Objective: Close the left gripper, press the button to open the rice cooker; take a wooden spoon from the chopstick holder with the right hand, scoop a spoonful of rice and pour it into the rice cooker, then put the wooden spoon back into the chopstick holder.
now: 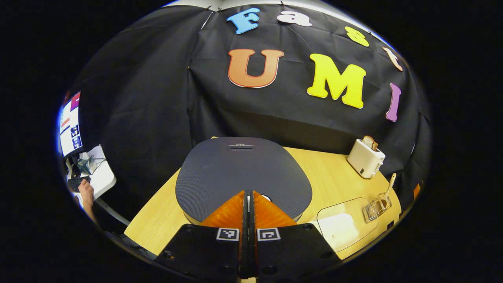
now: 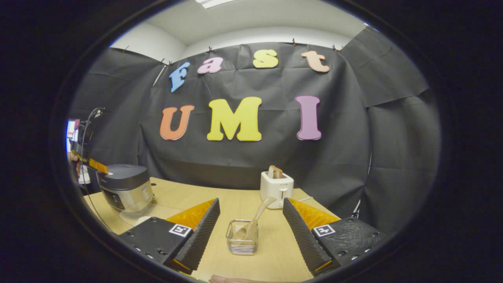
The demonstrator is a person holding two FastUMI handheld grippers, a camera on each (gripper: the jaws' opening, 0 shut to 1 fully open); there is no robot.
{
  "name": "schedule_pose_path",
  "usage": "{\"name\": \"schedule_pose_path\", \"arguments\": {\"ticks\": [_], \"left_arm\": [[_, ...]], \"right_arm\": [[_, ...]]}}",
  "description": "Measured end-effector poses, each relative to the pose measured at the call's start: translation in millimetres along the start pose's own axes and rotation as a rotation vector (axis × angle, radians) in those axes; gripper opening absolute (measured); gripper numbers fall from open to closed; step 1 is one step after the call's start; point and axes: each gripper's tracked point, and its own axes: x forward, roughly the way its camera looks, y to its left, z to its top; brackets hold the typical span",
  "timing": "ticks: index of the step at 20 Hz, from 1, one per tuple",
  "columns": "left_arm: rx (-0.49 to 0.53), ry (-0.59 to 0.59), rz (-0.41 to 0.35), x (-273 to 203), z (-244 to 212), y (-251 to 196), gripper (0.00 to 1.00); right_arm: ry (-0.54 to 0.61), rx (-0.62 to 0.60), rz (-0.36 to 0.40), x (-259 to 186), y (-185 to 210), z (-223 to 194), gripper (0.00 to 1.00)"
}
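In the left gripper view the left tool (image 1: pixel 248 196) has its two fingers pressed together with nothing between them, and their tips lie over the near edge of the rice cooker (image 1: pixel 241 173). The cooker's dark, textured lid is down. Whether the tips actually touch the lid or its button cannot be told.

The rice cooker stands on a pale wooden bench (image 1: pixel 326 173). Just beside the cooker, to its right in this view, lies a clear tray holding white rice (image 1: pixel 342 228). Touching or nearly touching the tray's far corner is the clear chopstick holder (image 1: pixel 377 207), with the wooden spoon (image 1: pixel 390 184) standing in it, handle tilted up. Farther from the cooker, near the black cloth wall, sits a white toaster (image 1: pixel 366 158) with a slice of bread in its slot.

In the right gripper view the right tool (image 2: pixel 251 220) is spread wide and holds nothing. The chopstick holder (image 2: pixel 242 237) stands on the bench between its fingers, touching neither, and the wooden spoon (image 2: pixel 253 220) leans in it, its handle slanting toward the toaster (image 2: pixel 276 189) behind. Away to the left in this view stands the rice cooker (image 2: pixel 125 188), lid shut, with the left tool (image 2: pixel 98 166) at its top edge.
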Motion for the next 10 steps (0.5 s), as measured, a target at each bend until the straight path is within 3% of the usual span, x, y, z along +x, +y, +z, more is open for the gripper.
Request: {"name": "schedule_pose_path", "arguments": {"ticks": [3,6,8,10], "left_arm": [[-0.049,-0.121,-0.009,-11.0,27.9,-5.9,0.03],[-0.054,-0.306,-0.017,-32.3,75.2,-8.3,0.15],[-0.035,-0.365,-0.001,-51.4,91.5,-8.7,0.45],[-0.007,-0.34,0.008,-62.5,85.6,-13.2,0.75]], "right_arm": [[0.02,0.011,-0.021,7.0,-7.3,-5.2,0.96],[0.02,0.025,0.002,8.9,-3.2,-5.6,0.96],[0.01,0.023,-0.008,9.3,-6.1,-4.1,0.96],[0.015,0.014,-0.012,10.2,-5.5,-7.0,0.96]]}}
